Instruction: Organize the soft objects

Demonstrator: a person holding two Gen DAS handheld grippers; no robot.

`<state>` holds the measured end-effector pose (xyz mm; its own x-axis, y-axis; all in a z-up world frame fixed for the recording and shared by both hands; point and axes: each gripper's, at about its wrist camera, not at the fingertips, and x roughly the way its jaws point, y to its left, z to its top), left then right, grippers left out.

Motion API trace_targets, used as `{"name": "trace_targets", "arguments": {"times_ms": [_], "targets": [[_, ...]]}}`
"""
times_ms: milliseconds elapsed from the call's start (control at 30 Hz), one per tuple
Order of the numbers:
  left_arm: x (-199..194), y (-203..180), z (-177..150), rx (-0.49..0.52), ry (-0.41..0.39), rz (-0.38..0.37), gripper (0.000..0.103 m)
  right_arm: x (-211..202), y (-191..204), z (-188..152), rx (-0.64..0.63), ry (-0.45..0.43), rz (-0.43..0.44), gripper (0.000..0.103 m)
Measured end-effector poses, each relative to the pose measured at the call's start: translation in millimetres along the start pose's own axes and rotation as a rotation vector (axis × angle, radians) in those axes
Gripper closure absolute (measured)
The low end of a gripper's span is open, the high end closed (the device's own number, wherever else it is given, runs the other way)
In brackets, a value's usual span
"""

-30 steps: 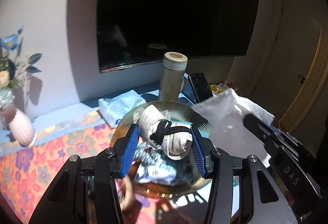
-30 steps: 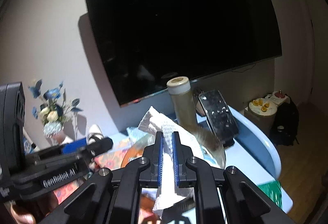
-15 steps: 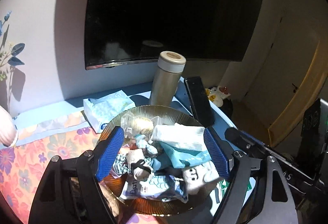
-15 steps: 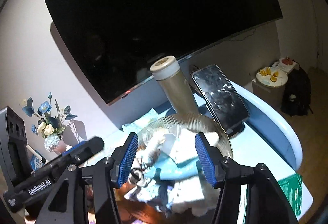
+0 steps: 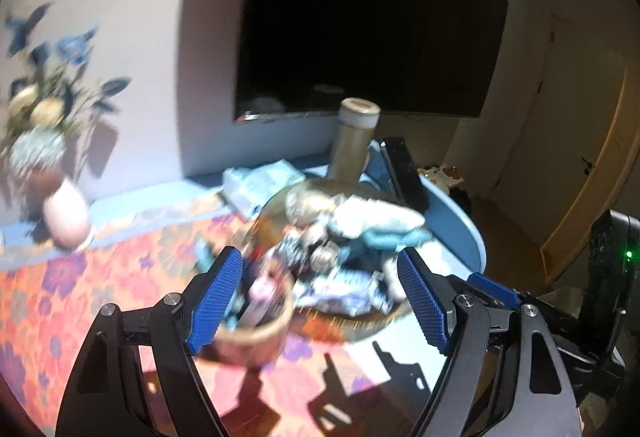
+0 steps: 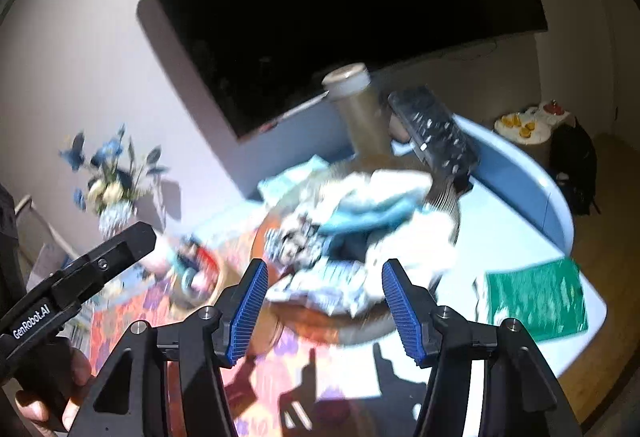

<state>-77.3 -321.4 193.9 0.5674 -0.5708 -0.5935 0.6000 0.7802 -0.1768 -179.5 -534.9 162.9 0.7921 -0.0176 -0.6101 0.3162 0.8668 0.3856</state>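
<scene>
Soft items (image 5: 360,237) heaped on round plate (image 5: 344,325), frame centre, blurred. Left gripper (image 5: 320,301) and right gripper (image 6: 322,307) jaws wide apart, holding nothing. Small bowl (image 5: 256,337) lower left. Looks mostly done; leftovers unclear.

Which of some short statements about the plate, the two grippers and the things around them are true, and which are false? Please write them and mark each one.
1. The left gripper has its jaws open and holds nothing. True.
2. The right gripper is shut on a white cloth. False: its jaws are apart and empty.
3. The soft objects lie piled on the round plate. True.
4. The tall flask lies on its side. False: it stands upright behind the plate.
5. A vase of flowers stands on the table near the wall. True.
</scene>
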Motion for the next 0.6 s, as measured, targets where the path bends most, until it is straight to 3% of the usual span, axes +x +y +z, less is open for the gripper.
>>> {"name": "trace_targets", "arguments": {"times_ms": [200, 433, 600], "targets": [[-29.0, 38.7, -36.2, -0.028, -0.007, 0.145, 0.024, 2.6, 36.5, -31.8, -0.051, 0.053, 0.038, 0.045], [-68.0, 112.0, -67.7, -0.101, -0.031, 0.371, 0.024, 33.3, 125.7, -70.3, -0.181, 0.11, 0.164, 0.044], [-80.1, 161.5, -86.4, -0.115, -0.054, 0.543, 0.024, 62.4, 181.4, -93.4, -0.272, 0.117, 0.198, 0.044]]}}
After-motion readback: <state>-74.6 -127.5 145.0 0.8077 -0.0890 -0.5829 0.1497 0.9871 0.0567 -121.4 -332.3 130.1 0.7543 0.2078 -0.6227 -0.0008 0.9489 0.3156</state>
